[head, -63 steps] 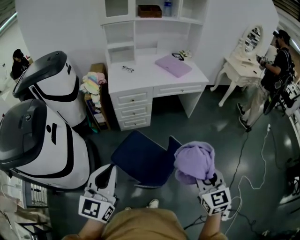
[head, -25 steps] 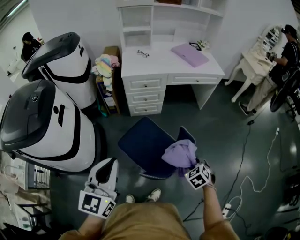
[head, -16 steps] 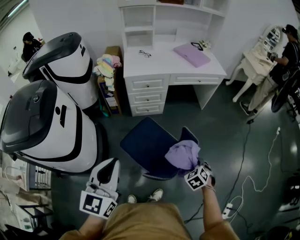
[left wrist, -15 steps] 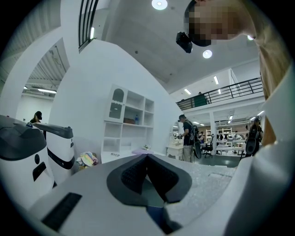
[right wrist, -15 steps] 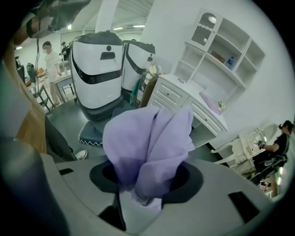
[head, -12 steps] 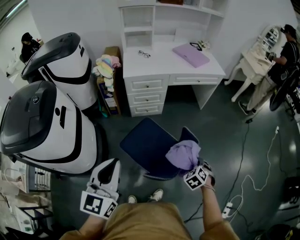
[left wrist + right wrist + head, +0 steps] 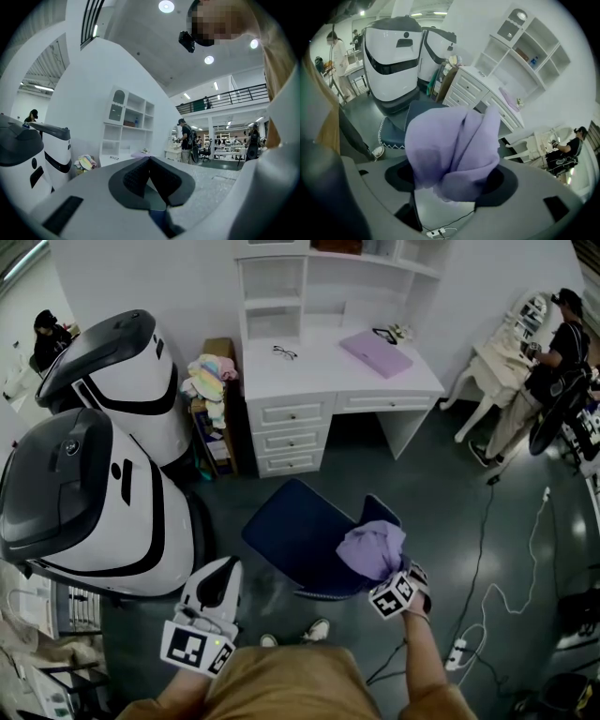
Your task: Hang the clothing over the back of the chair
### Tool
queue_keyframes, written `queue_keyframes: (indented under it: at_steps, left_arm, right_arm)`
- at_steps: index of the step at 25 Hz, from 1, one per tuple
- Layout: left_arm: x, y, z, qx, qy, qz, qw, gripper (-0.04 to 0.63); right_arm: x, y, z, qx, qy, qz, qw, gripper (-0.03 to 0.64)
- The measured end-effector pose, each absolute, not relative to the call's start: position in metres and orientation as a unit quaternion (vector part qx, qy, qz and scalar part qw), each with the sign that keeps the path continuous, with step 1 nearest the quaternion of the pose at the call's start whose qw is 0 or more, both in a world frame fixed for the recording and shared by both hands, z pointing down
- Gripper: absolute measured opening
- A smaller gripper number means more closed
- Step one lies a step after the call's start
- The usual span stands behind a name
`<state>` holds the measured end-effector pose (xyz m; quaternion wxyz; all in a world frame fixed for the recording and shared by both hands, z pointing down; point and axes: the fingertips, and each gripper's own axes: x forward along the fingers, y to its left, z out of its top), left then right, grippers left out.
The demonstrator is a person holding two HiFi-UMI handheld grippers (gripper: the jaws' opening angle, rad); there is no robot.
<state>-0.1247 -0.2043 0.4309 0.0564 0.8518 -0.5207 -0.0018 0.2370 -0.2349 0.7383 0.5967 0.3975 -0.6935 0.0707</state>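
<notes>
A dark blue chair (image 7: pixel 292 535) stands in front of me, its back (image 7: pixel 378 511) nearest my right hand. The bunched purple clothing (image 7: pixel 372 550) rests on top of that back. My right gripper (image 7: pixel 382 570) points steeply down behind it. Its jaws are opening, and the clothing (image 7: pixel 454 150) still lies between the wide-apart jaws of that gripper (image 7: pixel 452 180), loosely heaped. The chair seat (image 7: pixel 417 115) shows below it. My left gripper (image 7: pixel 217 574) hangs level at the lower left, apart from the chair. In its own view the left gripper (image 7: pixel 149 161) is shut with nothing in it.
A white desk (image 7: pixel 319 371) with shelves stands beyond the chair. Two large white-and-black machines (image 7: pixel 84 502) fill the left. A pile of folded clothes (image 7: pixel 204 381) sits beside the desk. Cables (image 7: pixel 506 596) and a power strip (image 7: pixel 457 652) lie on the floor at right. A person (image 7: pixel 548 371) stands far right.
The right gripper has come down from chest height and brought the purple clothing onto the chair back, tipping downward. The left gripper has shifted only slightly.
</notes>
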Motion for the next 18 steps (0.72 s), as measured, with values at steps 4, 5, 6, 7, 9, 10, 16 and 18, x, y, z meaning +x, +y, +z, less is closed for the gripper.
queue_keyframes:
  at_steps: [4,5,6,7,9,10,16,18]
  left_arm:
    - [-0.137,-0.204,0.431,0.857,-0.512,-0.001,0.056,0.003]
    - [-0.137,-0.204,0.430,0.859,-0.508,-0.001,0.056,0.005]
    - [-0.138,-0.204,0.430,0.861,-0.505,-0.001,0.056,0.003]
    - [-0.138,-0.204,0.429,0.863,-0.502,-0.003,0.055,0.003]
    - [-0.138,-0.204,0.426,0.866,-0.497,-0.006,0.054,0.005]
    - [-0.138,-0.204,0.426,0.867,-0.496,-0.007,0.055,0.003]
    - [-0.137,-0.198,0.434,0.871,-0.486,-0.012,0.063,0.005]
    - [-0.136,-0.195,0.434,0.873,-0.483,-0.014,0.063,0.005]
  right_arm:
    - [0.235,-0.225,0.726,0.412,-0.683,0.067,0.600,0.367]
    - [0.234,-0.223,0.721,0.416,-0.681,0.062,0.599,0.367]
    - [0.235,-0.220,0.718,0.421,-0.679,0.061,0.599,0.368]
    - [0.237,-0.217,0.715,0.425,-0.676,0.062,0.599,0.368]
    - [0.237,-0.212,0.711,0.431,-0.673,0.065,0.597,0.368]
    - [0.237,-0.209,0.708,0.434,-0.673,0.065,0.595,0.368]
    - [0.237,-0.196,0.693,0.450,-0.672,0.060,0.585,0.362]
    - [0.235,-0.191,0.683,0.458,-0.673,0.059,0.578,0.360]
